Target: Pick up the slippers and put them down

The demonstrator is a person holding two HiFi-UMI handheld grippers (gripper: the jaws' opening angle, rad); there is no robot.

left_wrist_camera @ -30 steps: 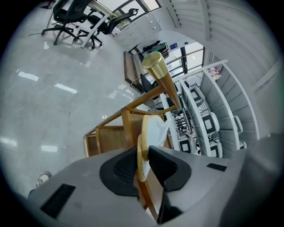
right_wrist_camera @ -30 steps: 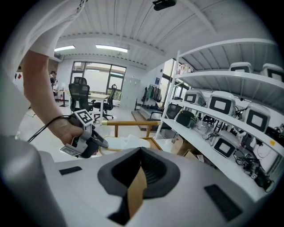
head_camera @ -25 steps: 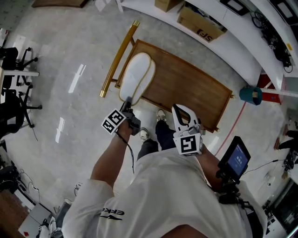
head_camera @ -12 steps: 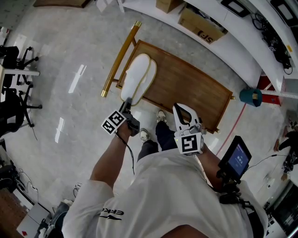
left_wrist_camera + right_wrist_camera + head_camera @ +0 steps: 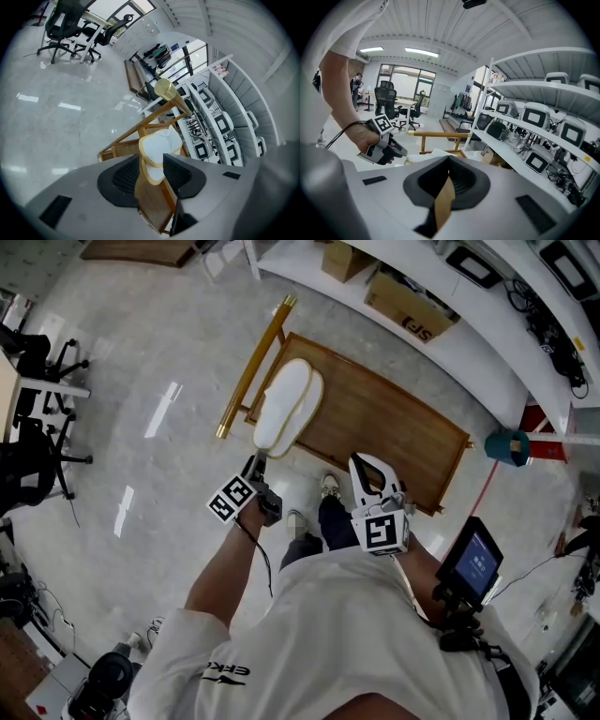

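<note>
A pair of white slippers (image 5: 286,409) with pale yellow rims lies stacked on the left end of a low wooden table (image 5: 394,432). My left gripper (image 5: 255,461) sits just short of their heel end, a little apart from it. In the left gripper view the slippers (image 5: 158,143) show through the gap ahead of the left gripper (image 5: 151,160). Its jaws have just been opening and the pads press on nothing. My right gripper (image 5: 362,461) hangs over the table's near edge. In its own view the right gripper (image 5: 450,159) has its tips together and holds nothing.
A gold rail (image 5: 251,367) runs along the table's left end. Behind the table, cardboard boxes (image 5: 408,306) sit under a long white shelf. A teal bin (image 5: 506,446) stands at the right and office chairs (image 5: 28,362) at the far left. The person's shoes (image 5: 328,486) are by the table's near edge.
The left gripper's jaws have opened and it has drawn back a little from the slippers' heel. The slippers stay on the table. The right gripper has kept still.
</note>
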